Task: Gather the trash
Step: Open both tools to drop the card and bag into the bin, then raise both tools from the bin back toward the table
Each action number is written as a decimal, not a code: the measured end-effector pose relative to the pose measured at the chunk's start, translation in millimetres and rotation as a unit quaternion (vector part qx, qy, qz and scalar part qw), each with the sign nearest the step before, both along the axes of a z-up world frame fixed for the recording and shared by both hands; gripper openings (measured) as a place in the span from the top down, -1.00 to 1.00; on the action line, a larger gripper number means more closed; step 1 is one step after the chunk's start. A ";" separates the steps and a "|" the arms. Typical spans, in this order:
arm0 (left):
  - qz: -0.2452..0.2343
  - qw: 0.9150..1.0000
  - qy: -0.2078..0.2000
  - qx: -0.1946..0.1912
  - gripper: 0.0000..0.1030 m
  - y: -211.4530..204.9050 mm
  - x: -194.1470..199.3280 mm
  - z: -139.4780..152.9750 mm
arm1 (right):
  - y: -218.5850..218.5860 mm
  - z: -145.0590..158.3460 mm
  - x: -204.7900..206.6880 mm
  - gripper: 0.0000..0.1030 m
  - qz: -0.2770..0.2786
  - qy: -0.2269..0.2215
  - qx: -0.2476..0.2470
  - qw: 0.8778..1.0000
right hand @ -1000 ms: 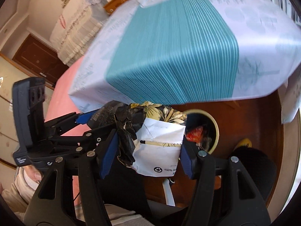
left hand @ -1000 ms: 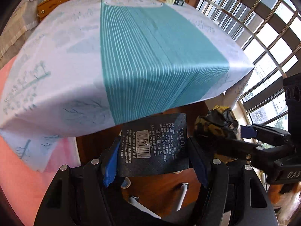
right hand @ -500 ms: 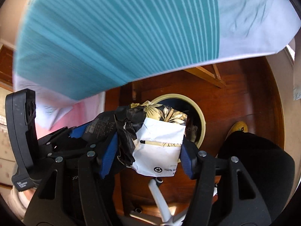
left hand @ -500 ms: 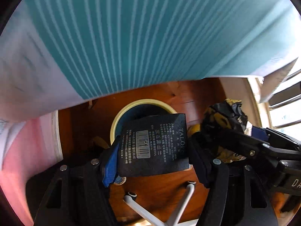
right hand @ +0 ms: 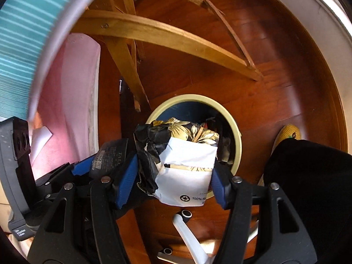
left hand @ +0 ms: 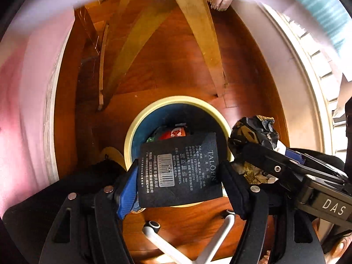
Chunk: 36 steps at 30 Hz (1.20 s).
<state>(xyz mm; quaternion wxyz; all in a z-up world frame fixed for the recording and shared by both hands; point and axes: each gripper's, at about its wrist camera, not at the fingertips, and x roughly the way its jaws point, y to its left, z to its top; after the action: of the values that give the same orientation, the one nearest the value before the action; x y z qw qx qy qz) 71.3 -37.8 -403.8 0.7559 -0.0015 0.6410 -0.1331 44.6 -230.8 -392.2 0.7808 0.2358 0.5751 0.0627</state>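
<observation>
Left gripper [left hand: 179, 183] easing off black card [left hand: 179, 169]; right gripper [right hand: 175, 177] loosening, apparently gripping crumpled wrapper [right hand: 184, 167], over bin [right hand: 236, 136].

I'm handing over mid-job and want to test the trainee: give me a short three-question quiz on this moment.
1. True or false: the bin on the floor is empty.
2. Which tongs hold the black card? A left, B right.
3. What do the right tongs hold?

Key: 1 false, a red wrapper lies inside. 2 A, between the left tongs, now opening. 3 A crumpled floral bag, tongs also opening.
</observation>
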 end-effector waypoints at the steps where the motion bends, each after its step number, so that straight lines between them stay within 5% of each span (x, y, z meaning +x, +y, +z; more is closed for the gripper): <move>1: 0.001 1.000 0.005 0.001 -0.38 -0.5 1.3 -3.3 | 0.5 -3.2 2.1 -0.17 0.002 0.003 -0.002 1.000; 8: 0.009 1.000 0.016 0.006 -0.66 6.8 12.9 -12.8 | 3.2 -24.2 9.8 -0.32 -0.002 0.015 0.007 1.000; 24: 0.037 0.999 0.008 0.008 -0.68 28.7 13.4 -3.7 | -8.4 -24.3 8.6 -0.34 -0.022 0.003 -0.028 0.999; 36: 0.047 0.999 -0.010 -0.003 -0.68 35.7 10.7 11.0 | 7.5 -16.0 1.7 -0.34 0.012 -0.013 -0.078 0.997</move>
<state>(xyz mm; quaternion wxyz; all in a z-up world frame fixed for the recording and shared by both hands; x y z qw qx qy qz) 82.0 -2.2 -392.7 0.7675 -0.0326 0.6325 -0.0990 46.3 -223.2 -408.1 0.8034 0.1665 0.5709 0.0307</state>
